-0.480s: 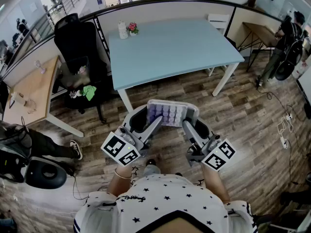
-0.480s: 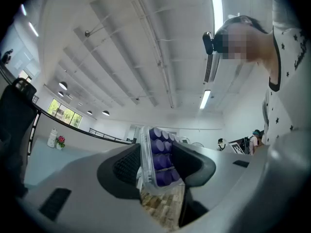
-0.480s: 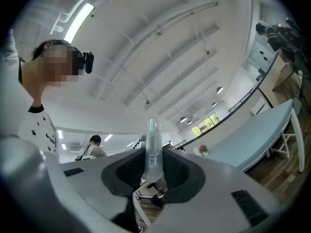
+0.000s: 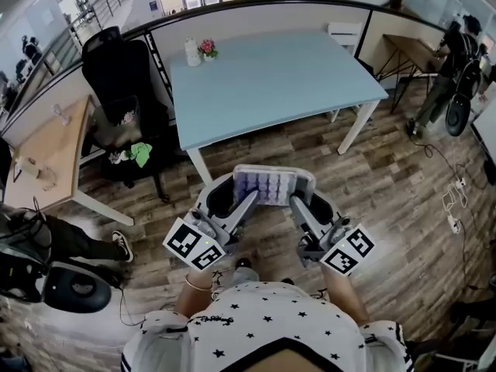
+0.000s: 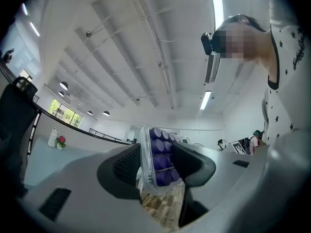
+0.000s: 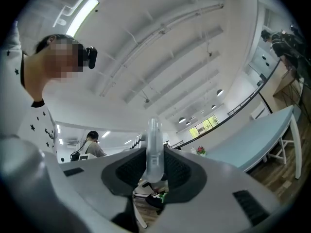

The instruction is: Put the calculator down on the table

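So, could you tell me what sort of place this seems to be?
Probably an open-plan office: a pale blue table, a black swivel chair beside it, a wooden desk at the left, and a low partition behind the table.

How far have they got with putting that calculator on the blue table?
Done: the calculator is picked up, clamped between the left gripper and the right gripper. In hand: it hangs over the wooden floor, short of the table. Left: carry it over the table, set it down, open both jaws.
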Demonstrator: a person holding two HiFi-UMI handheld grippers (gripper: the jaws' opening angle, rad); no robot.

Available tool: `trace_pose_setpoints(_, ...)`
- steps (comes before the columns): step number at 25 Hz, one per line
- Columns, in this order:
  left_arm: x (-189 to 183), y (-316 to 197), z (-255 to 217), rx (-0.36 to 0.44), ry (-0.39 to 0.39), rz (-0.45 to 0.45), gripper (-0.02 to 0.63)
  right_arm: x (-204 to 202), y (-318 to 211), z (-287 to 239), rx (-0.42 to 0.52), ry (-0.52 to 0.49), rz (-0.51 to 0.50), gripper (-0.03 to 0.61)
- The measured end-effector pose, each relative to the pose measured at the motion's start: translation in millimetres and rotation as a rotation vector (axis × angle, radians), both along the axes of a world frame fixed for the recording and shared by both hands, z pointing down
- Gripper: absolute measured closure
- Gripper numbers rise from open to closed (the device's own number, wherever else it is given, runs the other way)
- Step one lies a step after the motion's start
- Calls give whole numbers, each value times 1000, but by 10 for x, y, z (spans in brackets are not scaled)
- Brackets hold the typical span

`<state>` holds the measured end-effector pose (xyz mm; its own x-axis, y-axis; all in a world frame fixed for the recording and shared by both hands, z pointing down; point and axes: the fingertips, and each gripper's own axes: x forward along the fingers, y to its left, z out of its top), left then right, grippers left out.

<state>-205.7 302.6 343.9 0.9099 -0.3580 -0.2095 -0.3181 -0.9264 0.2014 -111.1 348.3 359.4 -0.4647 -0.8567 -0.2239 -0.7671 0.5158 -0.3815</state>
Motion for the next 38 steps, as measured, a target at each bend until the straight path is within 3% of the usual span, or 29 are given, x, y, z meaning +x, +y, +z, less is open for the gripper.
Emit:
trace_pose_setpoints(22, -336, -663, 123, -8, 0, 20, 405, -348, -658, 134, -60, -3, 36, 479)
trace_pose_setpoints(38, -312, -910, 274, -28, 21, 125, 405, -376, -816, 267, -114, 1, 151, 474)
